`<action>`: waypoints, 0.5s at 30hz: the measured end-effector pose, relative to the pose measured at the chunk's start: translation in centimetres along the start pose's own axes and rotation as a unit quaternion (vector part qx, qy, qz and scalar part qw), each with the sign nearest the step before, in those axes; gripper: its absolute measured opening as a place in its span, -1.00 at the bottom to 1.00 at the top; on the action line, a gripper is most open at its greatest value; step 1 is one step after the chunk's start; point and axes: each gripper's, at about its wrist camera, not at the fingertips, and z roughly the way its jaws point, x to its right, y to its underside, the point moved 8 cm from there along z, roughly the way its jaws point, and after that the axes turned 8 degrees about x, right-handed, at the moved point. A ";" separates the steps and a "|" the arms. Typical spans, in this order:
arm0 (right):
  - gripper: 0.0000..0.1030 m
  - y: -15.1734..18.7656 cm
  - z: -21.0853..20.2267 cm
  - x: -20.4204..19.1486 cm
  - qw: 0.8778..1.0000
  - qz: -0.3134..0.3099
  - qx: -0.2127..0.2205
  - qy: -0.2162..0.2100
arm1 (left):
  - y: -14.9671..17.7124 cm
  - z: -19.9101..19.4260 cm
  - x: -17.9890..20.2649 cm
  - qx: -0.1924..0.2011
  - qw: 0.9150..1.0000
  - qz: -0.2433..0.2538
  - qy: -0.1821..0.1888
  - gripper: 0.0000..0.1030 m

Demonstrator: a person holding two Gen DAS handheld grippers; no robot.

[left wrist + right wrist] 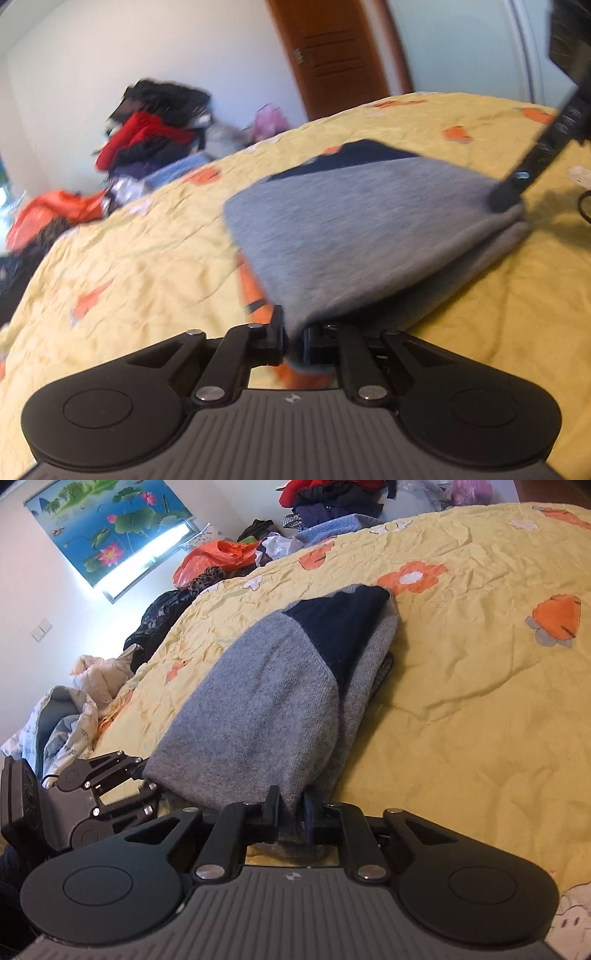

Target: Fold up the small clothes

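The left gripper point(293, 334) is pinched on a near corner of the grey knit point(354, 236), its fingers drawn close with the cloth bunched between them. The right gripper point(291, 808) is likewise clamped on the knit point(258, 716), at the neighbouring near corner, with a fold of grey cloth hanging out under its fingers.

In the right wrist view the left gripper point(149, 775) shows from the side at the lower left, its tips against the knit's near edge. In the left wrist view one finger point(517, 184) of the right gripper comes down from the upper right and ends on the knit's corner.

The knit lies folded on the yellow quilt point(461, 701), its near end lifted off the quilt by both grips, a second grey layer beneath the top one. Its far end, with a navy patch point(340, 627), rests on the quilt.

Beyond the bed edge sit an orange bag point(218, 557) and a heap of clothes point(155, 125). Farther still are a brown door point(332, 55) and a lotus blind point(110, 524).
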 end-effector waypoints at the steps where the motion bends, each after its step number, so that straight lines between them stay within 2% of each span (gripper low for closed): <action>1: -0.70 0.0 -0.2 0.3 1.000 -0.007 -0.004 0.007 | 0.4 -0.1 -0.4 -0.011 1.000 -0.014 0.014 -0.85; 5: -0.66 0.8 0.4 0.9 1.000 -0.004 -0.011 -0.005 | 0.3 0.2 0.2 -0.008 1.000 -0.009 0.001 -0.87; 8: -0.23 0.0 0.5 0.4 1.000 -0.003 -0.015 -0.017 | 0.4 0.0 0.2 -0.003 1.000 -0.018 -0.003 -0.87; 9: 0.12 -0.7 0.1 0.5 1.000 0.001 -0.008 -0.022 | 0.4 -0.1 0.2 -0.002 1.000 -0.021 -0.002 -0.86; 10: 0.32 -1.9 -0.6 0.7 1.000 0.003 0.015 -0.024 | 0.4 -0.1 0.1 -0.001 1.000 -0.024 -0.001 -0.86; 12: 0.36 -5.2 -1.7 1.5 0.997 0.024 0.069 -0.030 | 0.4 0.0 0.0 -0.002 0.999 -0.032 0.000 -0.86; 15: 0.36 -9.8 -0.9 3.8 0.990 0.076 0.119 -0.025 | 0.4 -0.1 0.0 -0.002 0.999 -0.038 0.000 -0.86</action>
